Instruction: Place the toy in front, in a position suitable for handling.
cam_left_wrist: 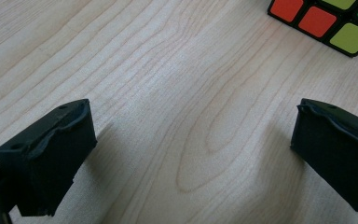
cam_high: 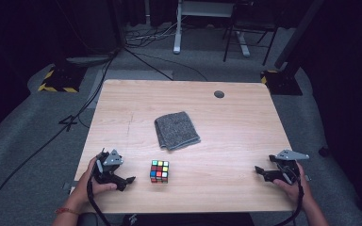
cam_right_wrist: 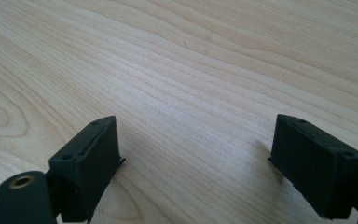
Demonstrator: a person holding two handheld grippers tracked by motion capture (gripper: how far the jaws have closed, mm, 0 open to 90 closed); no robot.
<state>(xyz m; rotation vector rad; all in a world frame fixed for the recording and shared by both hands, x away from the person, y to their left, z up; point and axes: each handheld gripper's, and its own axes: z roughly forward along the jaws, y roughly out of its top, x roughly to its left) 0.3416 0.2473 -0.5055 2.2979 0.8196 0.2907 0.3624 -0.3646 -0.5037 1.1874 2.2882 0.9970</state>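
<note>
Resting on table (cam_high: 245,141) | left tongs (cam_high: 125,181) apart, near cube (cam_high: 159,171) | right tongs (cam_high: 263,173) apart, gripping nothing

No legible text, label, brand, number or sign on any surface; the cube (cam_high: 159,171) bears plain coloured stickers without print, and the yellow-and-black hazard stripes (cam_high: 56,88) on a floor stand base carry no lettering
</note>
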